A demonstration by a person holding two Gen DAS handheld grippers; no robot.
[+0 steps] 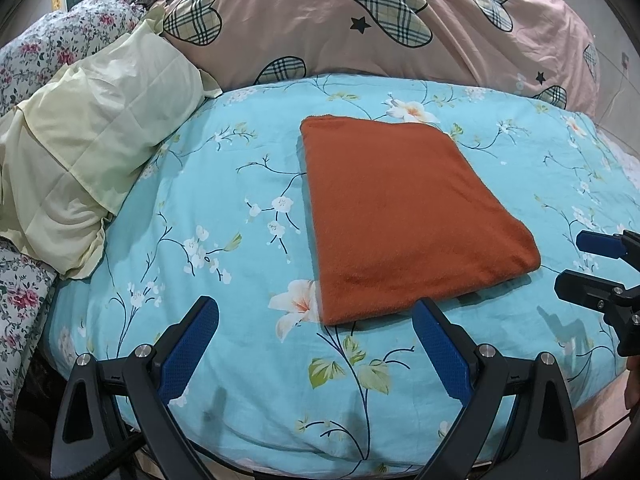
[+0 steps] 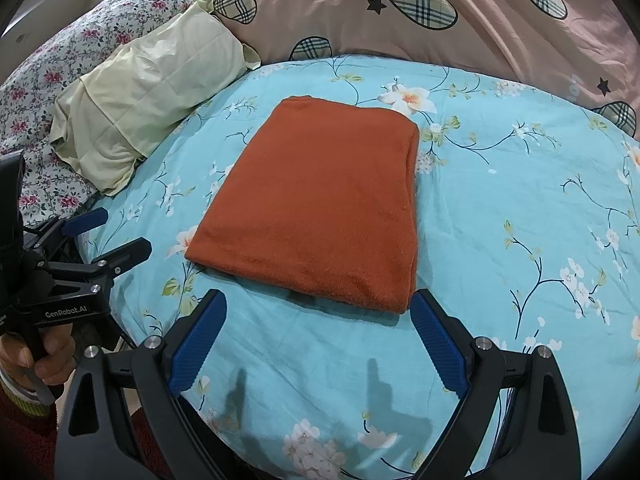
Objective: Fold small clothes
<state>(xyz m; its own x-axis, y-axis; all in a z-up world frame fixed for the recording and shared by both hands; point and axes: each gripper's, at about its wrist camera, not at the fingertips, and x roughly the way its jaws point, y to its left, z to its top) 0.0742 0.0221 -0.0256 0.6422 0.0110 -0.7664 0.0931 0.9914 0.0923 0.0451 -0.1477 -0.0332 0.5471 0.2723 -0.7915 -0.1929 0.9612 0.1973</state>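
Both grippers hung wide apart and empty over the bed (image 1: pixel 200 184) — the left gripper (image 1: pixel 316 328) near the front edge of the cloth (image 1: pixel 404 216), the right gripper (image 2: pixel 318 320) just before its near corner. That orange cloth lay folded flat on the blue floral sheet, with a pale pillow (image 1: pixel 92 140) to its left — well apart.

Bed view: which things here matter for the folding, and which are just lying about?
For the job:
orange cloth, folded flat on the blue sheet
left gripper, open
right gripper, open

Lying about:
yellow pillow
pink quilt
floral bedding
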